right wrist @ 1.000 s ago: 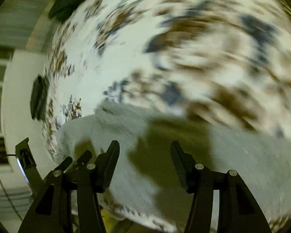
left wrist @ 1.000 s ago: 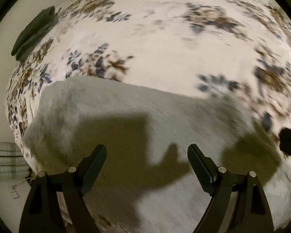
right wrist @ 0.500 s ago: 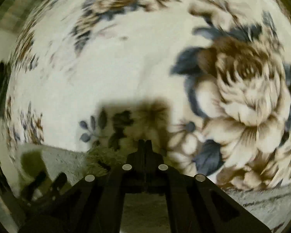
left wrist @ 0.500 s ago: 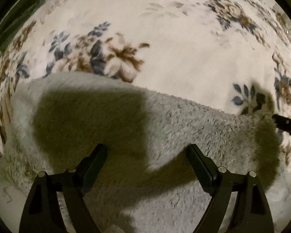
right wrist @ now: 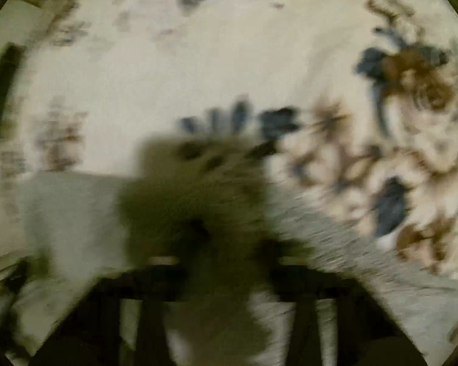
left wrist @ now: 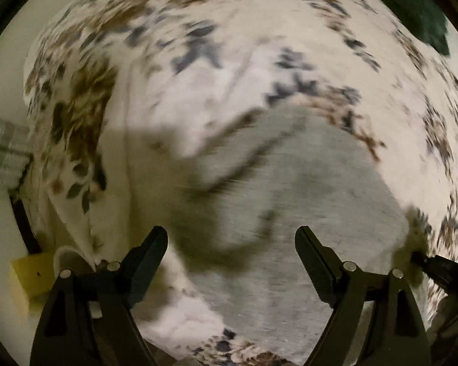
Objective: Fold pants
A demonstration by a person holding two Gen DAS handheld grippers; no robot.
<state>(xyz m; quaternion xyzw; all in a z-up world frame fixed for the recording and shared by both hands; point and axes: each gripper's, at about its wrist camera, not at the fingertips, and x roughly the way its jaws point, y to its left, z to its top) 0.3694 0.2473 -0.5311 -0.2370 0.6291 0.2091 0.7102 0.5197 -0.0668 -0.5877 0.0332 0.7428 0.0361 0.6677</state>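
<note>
The grey fleece pants (left wrist: 314, 201) lie on a white floral bedspread (left wrist: 216, 70). My left gripper (left wrist: 230, 248) is open and empty, hovering above the pants. In the left wrist view my right gripper (left wrist: 421, 260) shows at the right edge, its tip at the pants' corner. The right wrist view is heavily blurred: a bunch of pants fabric (right wrist: 204, 201) sits right at my right gripper (right wrist: 219, 262), whose fingers are smeared. It looks shut on that fabric. More grey fabric (right wrist: 70, 207) spreads to the left.
A dark green folded item (left wrist: 424, 9) lies at the far right of the bed. The bed's left edge drops to a pale floor with a yellow box (left wrist: 30, 277) and a plaid cloth (left wrist: 3, 152). A dark item (right wrist: 3, 88) sits at far left.
My right gripper closed on the pants' corner and has lifted the fabric. My left gripper pulled back and swung, staying open. Both views are now blurred by motion.
</note>
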